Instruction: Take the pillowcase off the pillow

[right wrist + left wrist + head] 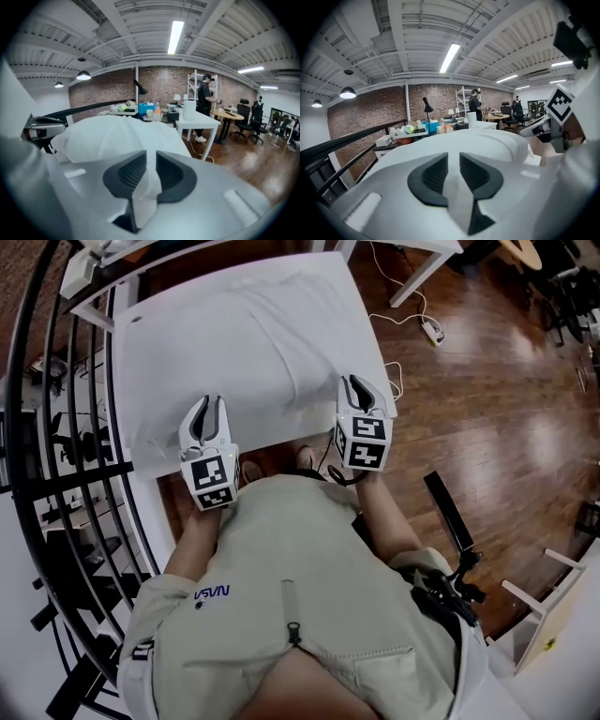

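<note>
— Fingers first: on the left gripper (453, 161) and the right gripper (151, 161) the jaws stand slightly apart, white cloth loose between them.

— So the pillowcase (253, 343), upper middle on the table (125, 343), could slip free, or a renewed tug might drag the pillow (281, 381) off the near edge.

— Any writing?

— Blue lettering (213, 593), lower left on the shirt (309, 540), upside down: probably NASA.

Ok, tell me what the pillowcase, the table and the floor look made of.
Pillowcase: thin white cloth, matte, going by its soft creases. Table: smooth white top, probably laminate or painted board; the look leaves it open. Floor: brown wood planks, glossy; plank lines and glare show.
</note>
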